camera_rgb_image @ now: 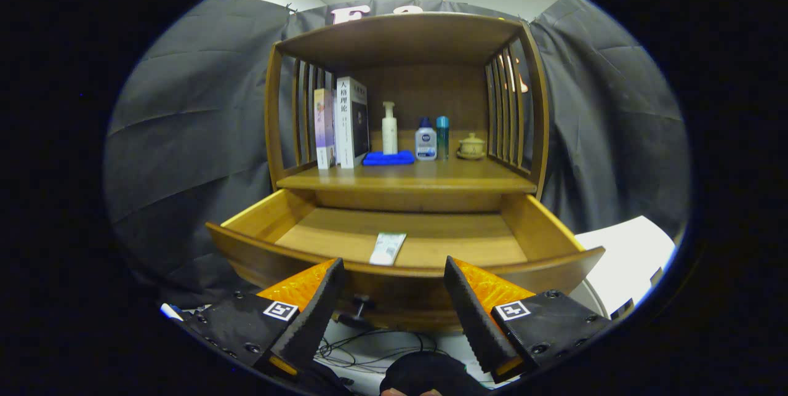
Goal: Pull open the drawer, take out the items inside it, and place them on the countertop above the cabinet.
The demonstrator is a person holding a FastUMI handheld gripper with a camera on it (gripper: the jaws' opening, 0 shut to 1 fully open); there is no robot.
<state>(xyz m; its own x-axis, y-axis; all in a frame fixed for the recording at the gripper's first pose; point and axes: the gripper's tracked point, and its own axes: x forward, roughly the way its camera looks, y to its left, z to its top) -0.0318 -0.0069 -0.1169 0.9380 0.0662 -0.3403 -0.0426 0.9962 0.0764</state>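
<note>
The wooden cabinet's drawer point(258, 216) is pulled out toward me. A small white tube point(388, 248) lies flat on the drawer floor, near the front wall and just beyond my fingers. My gripper point(394, 273) hangs open in front of the drawer's front panel, nothing between its fingers. The drawer's dark knob point(362, 305) shows low between the fingers. Above the drawer is the countertop point(406, 177), inside an open wooden shelf frame.
On the countertop stand two books point(341, 125), a white pump bottle point(389, 128), a folded blue cloth point(388, 158), a small white-and-blue bottle point(425, 140), a teal can point(442, 136) and a lidded yellow cup point(472, 146). Cables point(369, 350) lie below.
</note>
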